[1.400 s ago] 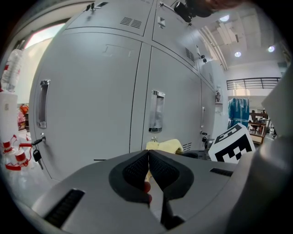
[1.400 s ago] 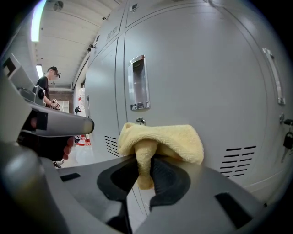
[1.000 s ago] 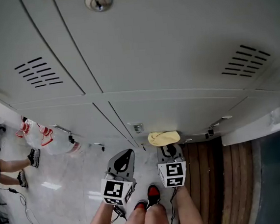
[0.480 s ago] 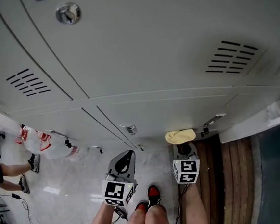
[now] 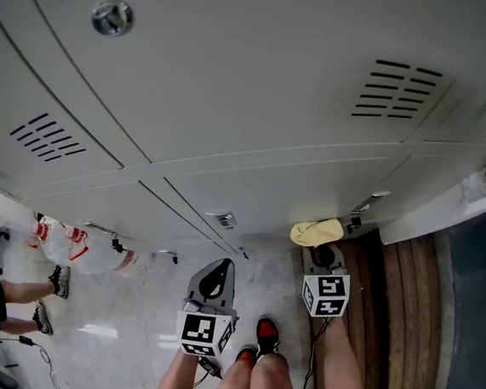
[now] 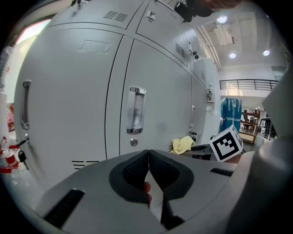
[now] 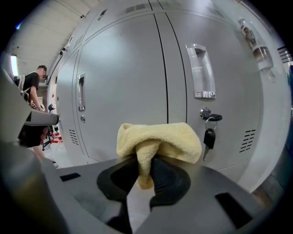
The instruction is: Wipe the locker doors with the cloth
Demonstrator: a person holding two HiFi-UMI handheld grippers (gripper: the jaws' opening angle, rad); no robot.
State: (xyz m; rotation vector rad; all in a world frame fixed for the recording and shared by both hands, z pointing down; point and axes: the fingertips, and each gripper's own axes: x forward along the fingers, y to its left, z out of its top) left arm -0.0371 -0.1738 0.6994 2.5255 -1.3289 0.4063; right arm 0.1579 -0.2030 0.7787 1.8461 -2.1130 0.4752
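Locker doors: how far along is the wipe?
Done: the cloth is clamped in the right hand-held gripper. In hand: it faces the lower door with the key, contact unclear. The left hand-held gripper is shut, empty. To do: no door shows wipe marks, so all the doors may remain.

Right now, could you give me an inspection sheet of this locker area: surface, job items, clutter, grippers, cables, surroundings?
Surface: grey locker doors, vented, all shut.
Job's things: yellow cloth, bunched, near a lower door; contact unclear.
Clutter: key hanging from a lock; red-and-white bundle at the lockers' foot.
Grippers: left gripper shut, empty; right gripper shut on the cloth.
Cables: thin cable on the floor, left.
Surroundings: person standing by the lockers; wooden slats at right.
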